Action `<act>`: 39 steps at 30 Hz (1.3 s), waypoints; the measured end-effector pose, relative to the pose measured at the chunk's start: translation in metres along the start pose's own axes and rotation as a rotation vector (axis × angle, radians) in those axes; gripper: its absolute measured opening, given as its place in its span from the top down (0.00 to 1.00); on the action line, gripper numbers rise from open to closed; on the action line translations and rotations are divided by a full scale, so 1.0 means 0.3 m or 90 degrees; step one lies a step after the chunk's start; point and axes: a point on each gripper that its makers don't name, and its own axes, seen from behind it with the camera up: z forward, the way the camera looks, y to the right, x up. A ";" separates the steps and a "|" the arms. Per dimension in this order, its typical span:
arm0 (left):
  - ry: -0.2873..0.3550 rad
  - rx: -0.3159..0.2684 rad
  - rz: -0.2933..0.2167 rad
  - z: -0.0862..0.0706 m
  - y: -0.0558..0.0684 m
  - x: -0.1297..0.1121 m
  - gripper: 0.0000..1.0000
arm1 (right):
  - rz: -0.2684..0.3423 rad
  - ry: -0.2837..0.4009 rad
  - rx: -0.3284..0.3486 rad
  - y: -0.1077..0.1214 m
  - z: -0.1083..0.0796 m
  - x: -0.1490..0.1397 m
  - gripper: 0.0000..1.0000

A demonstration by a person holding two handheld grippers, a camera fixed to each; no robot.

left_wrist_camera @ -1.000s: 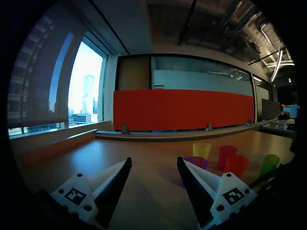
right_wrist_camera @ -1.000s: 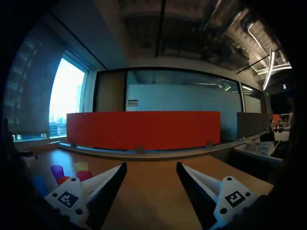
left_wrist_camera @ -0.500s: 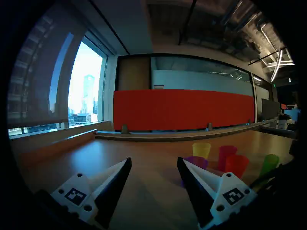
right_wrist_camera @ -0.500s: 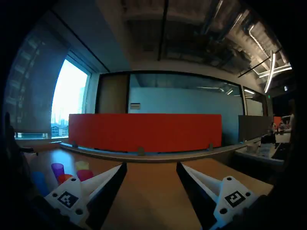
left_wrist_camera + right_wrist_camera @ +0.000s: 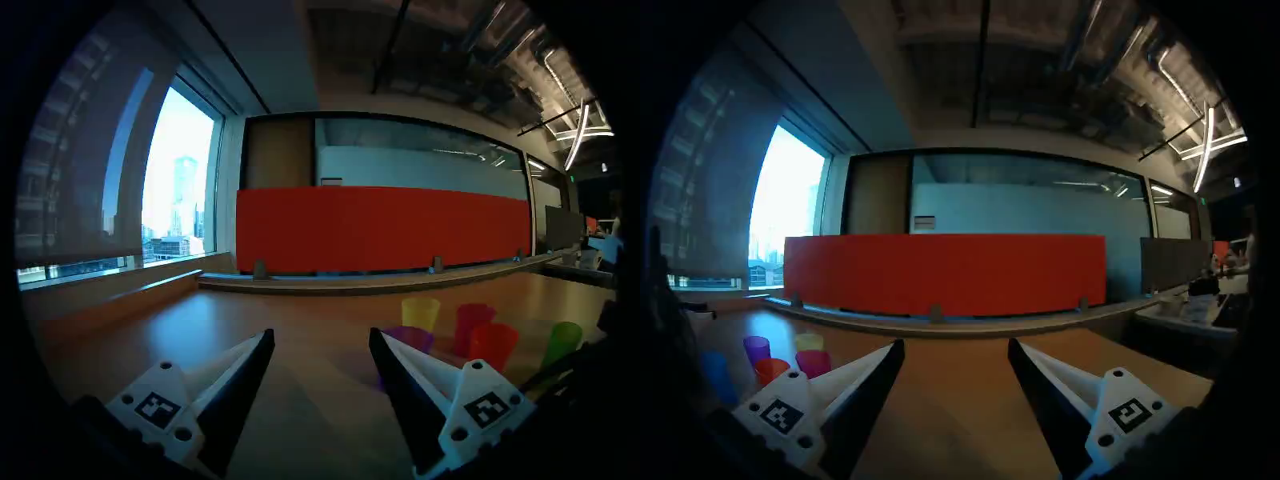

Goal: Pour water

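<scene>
No text is proving readable. Black-and-white square pattern tags [image 5: 157, 409] are sitting on the left gripper [image 5: 321, 334], carrying blocks, not letters. Far ahead of the right gripper [image 5: 954, 344], a small pale rectangular sign [image 5: 923, 223] on the glass wall [image 5: 1024, 208] is showing too small.

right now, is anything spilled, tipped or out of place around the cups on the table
Nothing stands out: the coloured cups stand upright, clustered on the wooden table, with no spill visible near them.
</scene>
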 end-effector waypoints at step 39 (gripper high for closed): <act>0.000 0.000 0.000 -0.001 -0.001 -0.002 0.13 | 0.007 -0.063 -0.020 0.030 0.063 -0.201 0.00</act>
